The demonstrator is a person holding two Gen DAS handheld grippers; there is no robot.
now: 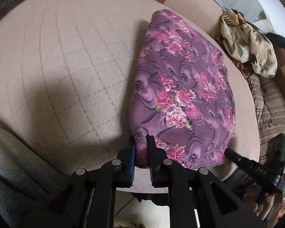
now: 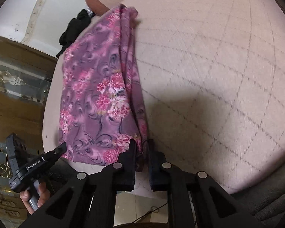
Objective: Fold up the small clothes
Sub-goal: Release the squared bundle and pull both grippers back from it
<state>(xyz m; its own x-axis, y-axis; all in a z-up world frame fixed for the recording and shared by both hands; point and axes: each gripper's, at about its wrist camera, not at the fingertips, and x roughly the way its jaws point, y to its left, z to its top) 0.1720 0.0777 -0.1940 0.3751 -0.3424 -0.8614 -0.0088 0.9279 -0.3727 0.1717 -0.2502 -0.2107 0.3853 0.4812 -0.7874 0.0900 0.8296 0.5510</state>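
A purple garment with pink flowers (image 1: 182, 95) lies folded lengthwise on a beige quilted surface (image 1: 66, 66). My left gripper (image 1: 142, 144) is shut on its near left corner. My right gripper (image 2: 141, 148) is shut on the other near corner of the same garment (image 2: 98, 95). In the left wrist view the right gripper's fingertips (image 1: 230, 153) touch the cloth's near right corner. In the right wrist view the left gripper (image 2: 60, 148) sits at the cloth's near left corner, held by a hand (image 2: 33, 195).
A crumpled cream floral cloth (image 1: 248, 43) lies at the far right on a striped cushion (image 1: 271, 110). A black cloth (image 2: 74, 28) lies past the garment's far end. A wooden glass-front cabinet (image 2: 13, 87) stands to the left. A grey cushion (image 1: 11, 167) borders the near edge.
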